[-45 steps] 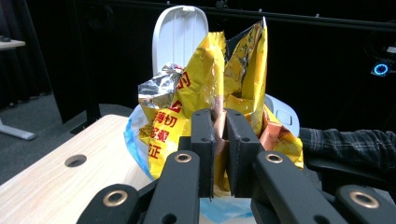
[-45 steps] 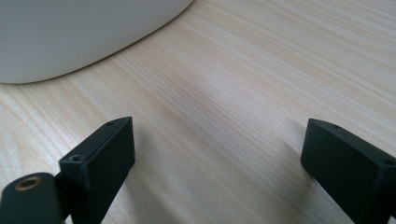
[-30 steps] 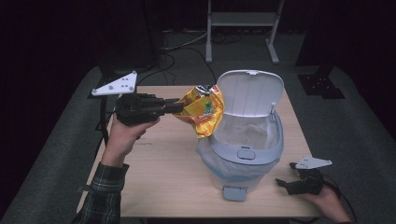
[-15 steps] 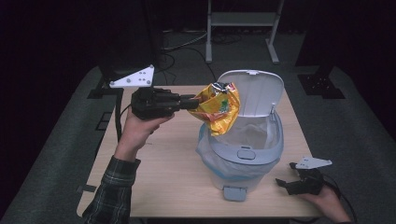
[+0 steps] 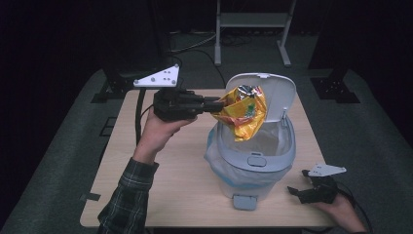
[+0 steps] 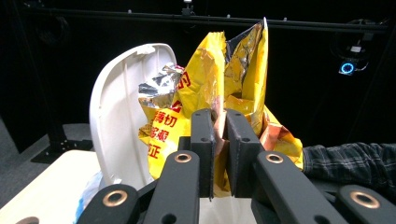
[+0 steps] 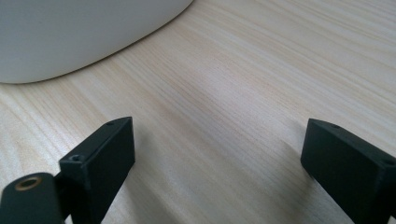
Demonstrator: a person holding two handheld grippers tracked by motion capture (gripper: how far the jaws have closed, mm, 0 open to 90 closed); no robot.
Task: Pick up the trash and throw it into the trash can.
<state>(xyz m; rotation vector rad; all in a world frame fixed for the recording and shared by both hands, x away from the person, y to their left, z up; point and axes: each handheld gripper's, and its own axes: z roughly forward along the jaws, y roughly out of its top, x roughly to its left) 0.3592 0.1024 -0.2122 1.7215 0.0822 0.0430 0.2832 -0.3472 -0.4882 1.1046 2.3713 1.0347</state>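
A crumpled yellow snack bag [image 5: 243,111] [image 6: 219,84] with red print and a silver lining hangs over the open mouth of a grey-white bin [image 5: 253,161]. My left gripper [image 5: 219,104] [image 6: 219,140] is shut on the bag's edge and holds it level, left of the bin's raised lid [image 5: 280,90] [image 6: 116,126]. A thin plastic liner [image 5: 216,158] drapes over the bin's rim. My right gripper [image 5: 299,191] [image 7: 217,158] rests on the wooden table [image 5: 165,190] to the right of the bin's base, open, with bare wood between its jaws.
A pedal [image 5: 244,201] sticks out at the bin's front near the table's near edge. The bin's pale wall [image 7: 70,32] curves just ahead of the right gripper. A metal stand [image 5: 251,22] rises behind the table on the dark floor.
My left gripper has carried the snack bag rightward, from beside the bin's left rim to above its open mouth. The right gripper has stayed still on the table.
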